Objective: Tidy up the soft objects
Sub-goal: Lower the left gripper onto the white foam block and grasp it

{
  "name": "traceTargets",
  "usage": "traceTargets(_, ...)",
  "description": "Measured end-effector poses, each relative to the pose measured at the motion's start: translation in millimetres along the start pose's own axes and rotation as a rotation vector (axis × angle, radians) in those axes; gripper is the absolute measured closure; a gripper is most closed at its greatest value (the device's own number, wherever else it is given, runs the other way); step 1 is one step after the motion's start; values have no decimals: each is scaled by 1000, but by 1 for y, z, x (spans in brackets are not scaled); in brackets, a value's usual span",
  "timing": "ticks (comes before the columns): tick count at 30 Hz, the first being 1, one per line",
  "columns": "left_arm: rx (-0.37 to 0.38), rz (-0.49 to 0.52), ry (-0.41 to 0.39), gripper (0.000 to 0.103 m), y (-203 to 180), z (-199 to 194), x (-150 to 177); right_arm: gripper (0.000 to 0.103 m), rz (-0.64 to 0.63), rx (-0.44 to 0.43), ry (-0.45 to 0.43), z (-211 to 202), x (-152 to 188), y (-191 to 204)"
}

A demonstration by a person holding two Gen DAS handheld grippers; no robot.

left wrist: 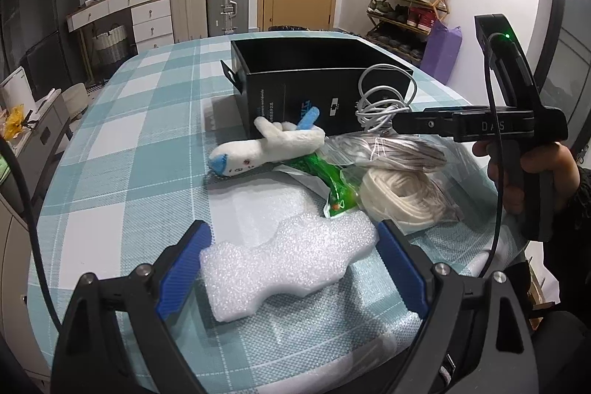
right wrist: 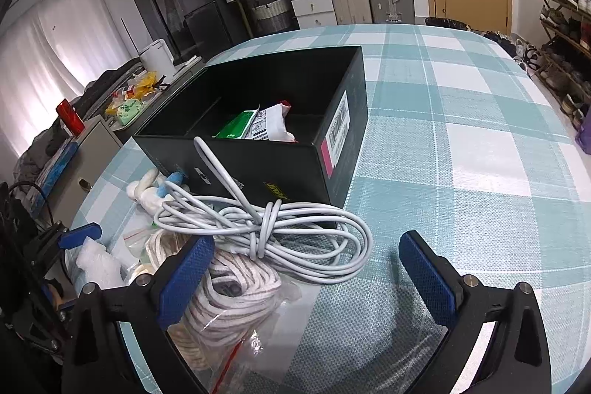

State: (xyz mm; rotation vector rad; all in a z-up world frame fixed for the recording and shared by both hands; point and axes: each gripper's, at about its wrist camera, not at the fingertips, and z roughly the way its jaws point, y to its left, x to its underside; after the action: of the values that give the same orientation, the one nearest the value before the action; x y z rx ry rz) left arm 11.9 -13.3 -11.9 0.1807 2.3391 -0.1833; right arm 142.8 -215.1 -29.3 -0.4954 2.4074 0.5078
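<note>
Left gripper (left wrist: 293,259) wide open, pads flanking the foam block (left wrist: 284,268), no squeeze visible. Right gripper (right wrist: 306,272) open, empty, over the white cable (right wrist: 266,228), box (right wrist: 258,168) at 12 o'clock. Risk: foam slips out; cable loops snag bagged rope (right wrist: 225,298). "DAS" on the right gripper.

- white foam block (left wrist: 291,261), lumpy outline, flat on the cloth at lower centre
- plush toy (left wrist: 266,150), white with blue bits, lying on its side mid-frame
- bundled white cable (right wrist: 280,235), loosely knotted, centre, resting against the open black box (right wrist: 273,161)
- bagged rope coil (right wrist: 225,298), lower left
</note>
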Motion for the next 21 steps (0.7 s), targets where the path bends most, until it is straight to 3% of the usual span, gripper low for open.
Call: traceTargets(21,-5,-6,-11,13,3,0,-2,21,-16,-54,-15,0,2,2)
